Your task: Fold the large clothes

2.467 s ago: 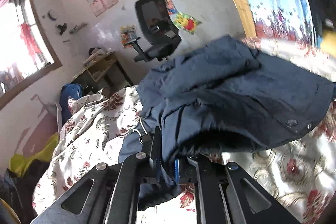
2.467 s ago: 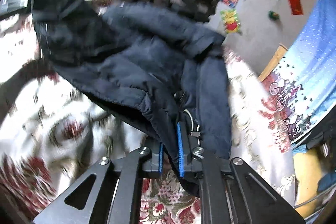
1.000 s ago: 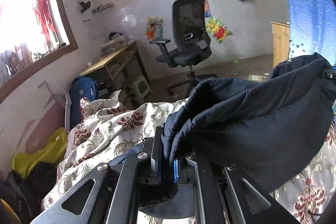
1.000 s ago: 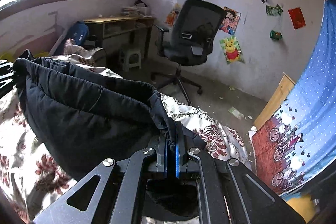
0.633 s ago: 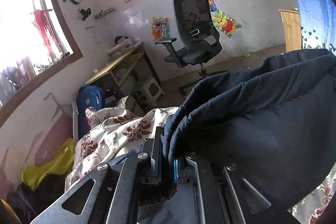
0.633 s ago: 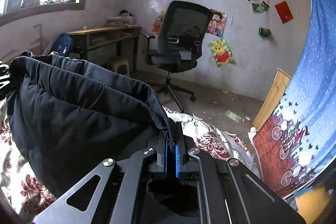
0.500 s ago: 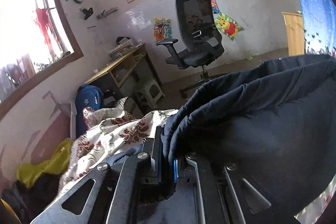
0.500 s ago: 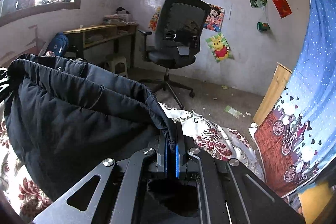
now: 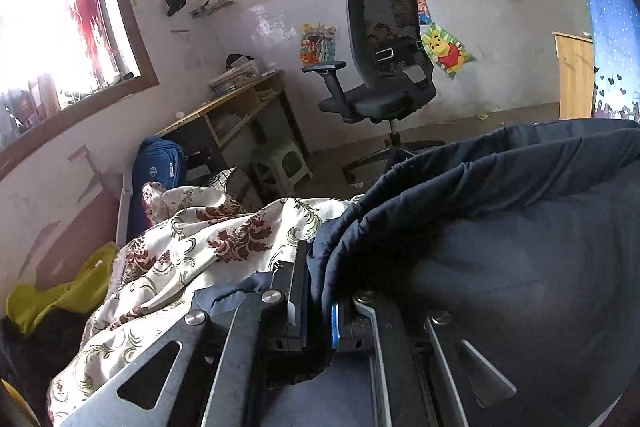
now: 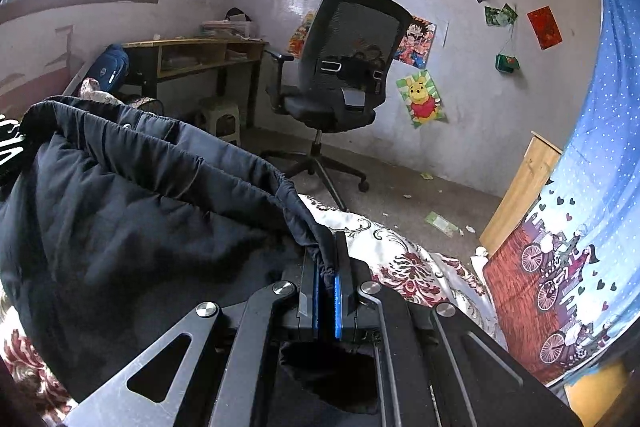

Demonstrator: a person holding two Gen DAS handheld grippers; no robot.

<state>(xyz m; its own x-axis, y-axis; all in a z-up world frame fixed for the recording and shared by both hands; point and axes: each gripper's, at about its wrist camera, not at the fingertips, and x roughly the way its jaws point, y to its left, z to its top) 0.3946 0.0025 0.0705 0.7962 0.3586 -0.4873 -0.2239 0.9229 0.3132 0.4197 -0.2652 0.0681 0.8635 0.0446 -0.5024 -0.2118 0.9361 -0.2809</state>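
A dark navy padded jacket (image 9: 500, 247) hangs stretched between my two grippers above a bed with a floral sheet (image 9: 192, 251). My left gripper (image 9: 316, 291) is shut on one end of the jacket's gathered hem. My right gripper (image 10: 326, 267) is shut on the other end of the hem, and the jacket (image 10: 132, 219) sags to its left. The lower part of the jacket is hidden behind the gripper bodies.
A black office chair (image 9: 384, 75) stands on the floor beyond the bed, also seen in the right wrist view (image 10: 340, 75). A wooden desk (image 10: 192, 55), a small stool (image 9: 284, 163) and a blue backpack (image 9: 160, 163) stand by the window wall. A blue patterned curtain (image 10: 580, 207) hangs at right.
Both grippers have lifted the jacket off the bed and raised it, so the views tipped from the sheet up toward the room. In the last half second little has moved.
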